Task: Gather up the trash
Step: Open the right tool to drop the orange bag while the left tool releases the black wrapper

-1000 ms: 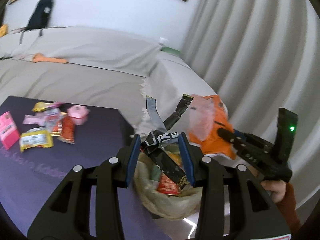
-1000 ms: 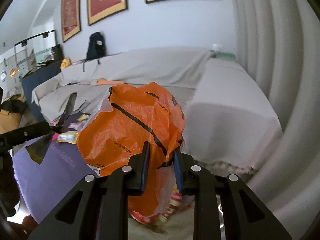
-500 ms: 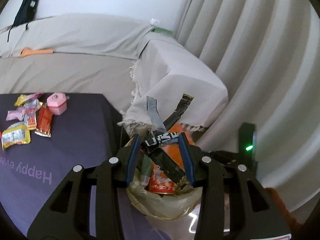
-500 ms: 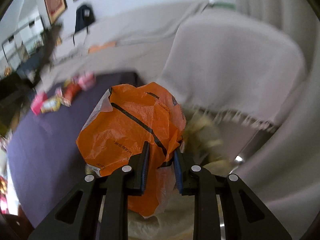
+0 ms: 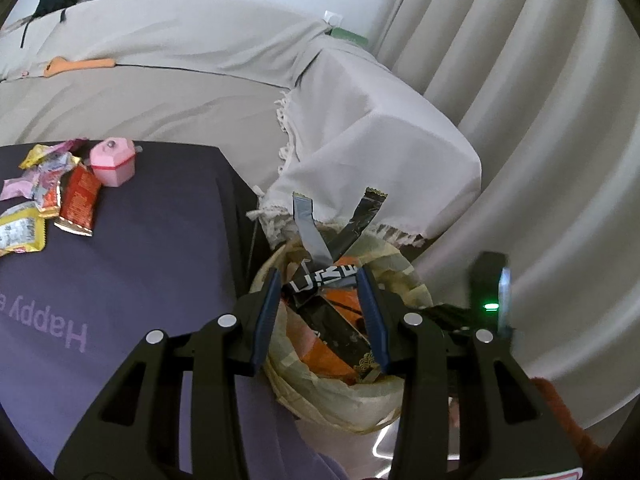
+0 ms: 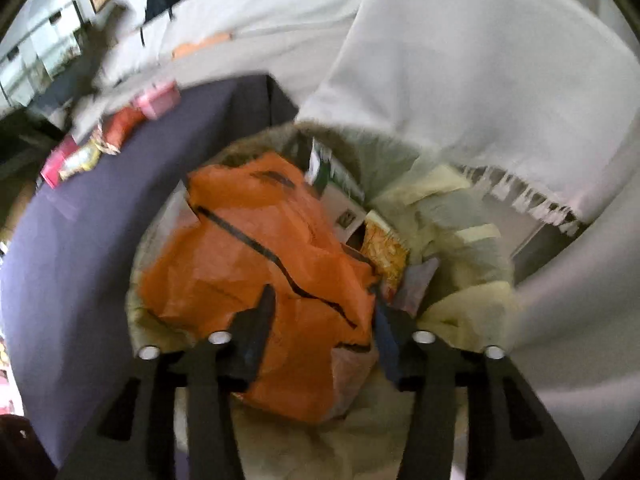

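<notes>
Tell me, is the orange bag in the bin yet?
Yes. The orange bag sits inside the bin; the right gripper is opening its fingers around it.

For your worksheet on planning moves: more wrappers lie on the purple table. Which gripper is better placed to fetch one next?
Right. The right gripper is opening over the bin, letting go of the orange bag; the left gripper is shut on black wrappers.

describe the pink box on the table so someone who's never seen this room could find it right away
Start at the dark purple tablecloth in front of the covered sofa and go to its far edge, where loose snack wrappers lie. The small pink box stands just right of the red wrapper. It is the only solid, faceted thing there, with a knobbed lid; the rest is flat foil.
</notes>
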A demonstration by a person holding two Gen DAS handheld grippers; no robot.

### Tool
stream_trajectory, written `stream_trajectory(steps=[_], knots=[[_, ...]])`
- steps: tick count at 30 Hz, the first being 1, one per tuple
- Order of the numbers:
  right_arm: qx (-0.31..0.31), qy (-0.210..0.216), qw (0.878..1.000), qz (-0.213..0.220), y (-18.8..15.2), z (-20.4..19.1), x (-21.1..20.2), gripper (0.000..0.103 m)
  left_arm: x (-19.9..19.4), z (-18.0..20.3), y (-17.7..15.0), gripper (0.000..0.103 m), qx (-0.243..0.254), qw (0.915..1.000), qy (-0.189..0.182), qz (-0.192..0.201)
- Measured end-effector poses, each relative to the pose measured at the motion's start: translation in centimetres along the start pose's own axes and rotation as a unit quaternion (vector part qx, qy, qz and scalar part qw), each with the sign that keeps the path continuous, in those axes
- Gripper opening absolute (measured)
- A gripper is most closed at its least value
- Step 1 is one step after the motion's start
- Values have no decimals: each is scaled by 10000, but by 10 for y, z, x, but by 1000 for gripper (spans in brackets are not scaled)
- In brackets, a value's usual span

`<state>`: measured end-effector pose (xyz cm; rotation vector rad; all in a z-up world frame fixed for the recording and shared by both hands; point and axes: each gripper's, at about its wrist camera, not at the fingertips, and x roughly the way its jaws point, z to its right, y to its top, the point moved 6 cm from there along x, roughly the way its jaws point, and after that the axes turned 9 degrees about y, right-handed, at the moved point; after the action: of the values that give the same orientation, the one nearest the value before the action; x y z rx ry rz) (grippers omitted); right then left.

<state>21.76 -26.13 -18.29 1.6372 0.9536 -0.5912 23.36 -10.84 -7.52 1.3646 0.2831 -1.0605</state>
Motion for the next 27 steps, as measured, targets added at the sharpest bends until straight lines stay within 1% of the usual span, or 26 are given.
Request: stream_trajectory(steps=[5,7,10,14,16,19,21,22,23,24,26,27], knots=[[90,107,9980,621,6,3,-46,54,9,8,-3,37,49,9999,-73,-72],[154,10,9958,903,9,10,-67,54,15,15,-6,37,148,9998,-81,-126],[332,-245,9907,1295,16,28,-96,54,29,30,-15,37,324,9990,-156,-252],[711,-252,9823,1713,22,53,-120,54,59,55,-31,37,674,9968,-155,-395],[900,-191,9786,1839,21,61,-126,54,79,64,-39,37,842,9952,-64,-504],[1105,-74,9747,1944,19,72,-128,54,107,68,-48,37,1014,9928,190,-602],[1125,-44,9750,1916,18,74,-126,54,117,69,-52,38,1042,9924,207,-619],[1107,-67,9757,1887,17,75,-124,54,118,70,-53,44,1040,9926,189,-599],[1069,-125,9768,1854,17,75,-122,54,117,70,-54,49,1017,9930,58,-590],[1045,-155,9770,1850,16,76,-121,54,116,71,-54,57,982,9933,-45,-608],[1032,-177,9772,1849,16,77,-120,54,110,68,-53,62,815,9942,-245,-662],[1044,-165,9770,1853,16,78,-120,54,107,66,-52,64,744,9945,-285,-676]])
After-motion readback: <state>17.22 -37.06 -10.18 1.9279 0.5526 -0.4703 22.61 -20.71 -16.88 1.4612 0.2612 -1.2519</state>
